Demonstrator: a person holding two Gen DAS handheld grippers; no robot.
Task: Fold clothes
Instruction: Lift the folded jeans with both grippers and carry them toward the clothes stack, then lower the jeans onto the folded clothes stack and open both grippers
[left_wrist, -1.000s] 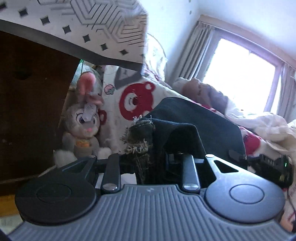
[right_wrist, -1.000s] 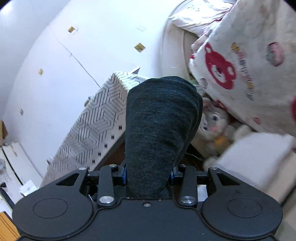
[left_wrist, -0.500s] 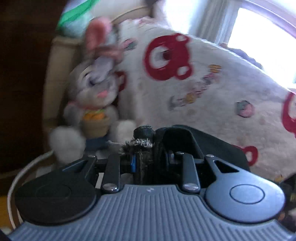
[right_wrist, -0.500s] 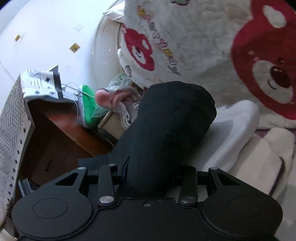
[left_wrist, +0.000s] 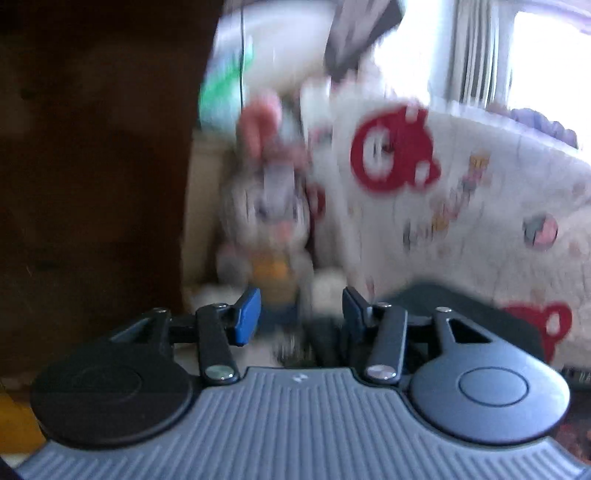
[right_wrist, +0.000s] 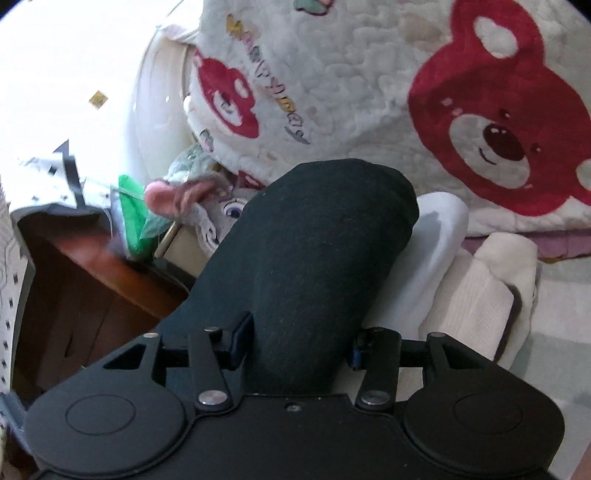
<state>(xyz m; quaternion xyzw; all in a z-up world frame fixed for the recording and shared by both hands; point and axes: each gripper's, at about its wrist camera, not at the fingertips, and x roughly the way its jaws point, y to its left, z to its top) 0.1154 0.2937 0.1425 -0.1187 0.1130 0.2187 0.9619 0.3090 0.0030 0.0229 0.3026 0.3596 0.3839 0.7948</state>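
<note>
Two tools: both are letting go of your dark garment (right_wrist: 310, 266).
Left tool (left_wrist: 301, 314): its jaws are opening, blue pads spread, nothing pinched; a dark frayed bit of cloth lies low between them, and the picture is blurred.
Right tool (right_wrist: 299, 339): its jaws are opening, yet the folded dark bundle fills the gap and its left pad seems to touch the cloth.
Garment's place: the bundle rises from your right tool over white folded cloth (right_wrist: 476, 291), with the bear blanket (right_wrist: 369, 74) behind it.
Risk one: if you pull the right tool back early, the cloth may drag on the pad and the fold may spring open.
Risk two: the plush rabbit (left_wrist: 269, 236) and wooden cabinet (right_wrist: 85, 291) sit near, so a wide swing could snag them.
</note>
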